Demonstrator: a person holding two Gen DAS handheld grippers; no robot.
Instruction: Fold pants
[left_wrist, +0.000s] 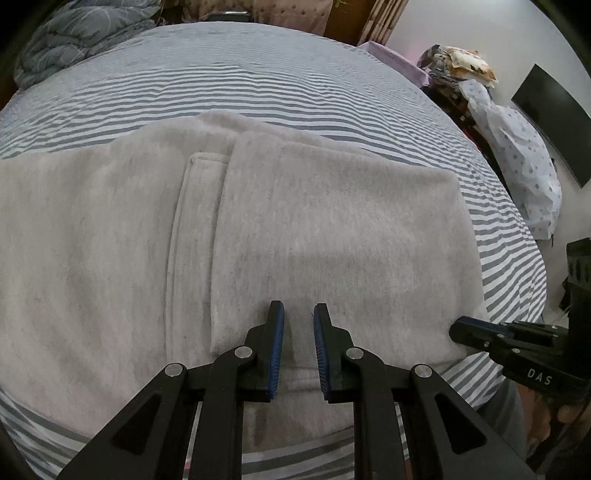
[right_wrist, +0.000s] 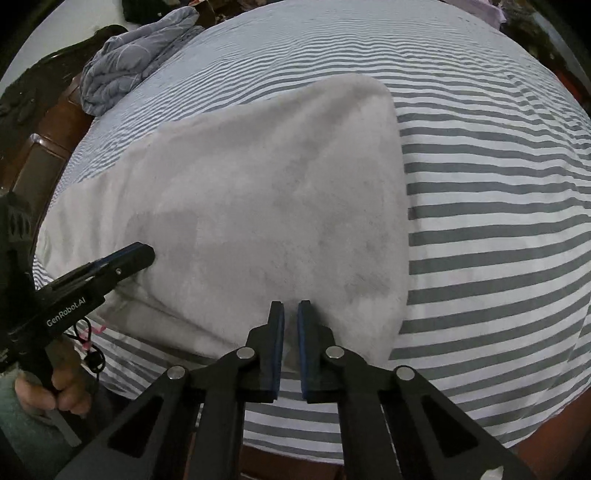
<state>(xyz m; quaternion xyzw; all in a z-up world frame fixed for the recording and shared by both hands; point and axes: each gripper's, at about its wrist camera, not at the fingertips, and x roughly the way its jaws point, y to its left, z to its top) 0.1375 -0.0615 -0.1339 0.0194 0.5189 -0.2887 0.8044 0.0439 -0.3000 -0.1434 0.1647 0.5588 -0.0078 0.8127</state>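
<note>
1. We're looking at grey pants (left_wrist: 258, 229) lying folded w/ a layer doubled over, on the striped bed sheet (left_wrist: 229, 81), near the bed's front edge.
2. Left gripper (left_wrist: 298, 314) is hovering at the near hem, jaws narrow w/ a small gap, nothing pinched as far as we're seeing.
3. Right gripper (right_wrist: 291, 310) is sitting at the near right corner, jaws almost together; can't tell if cloth is caught.
4. We're risking grabbing only the top layer, so the fold is skewing.
5. Uneven pulling betw. hands is likely dragging the stack off the bed edge.
</note>
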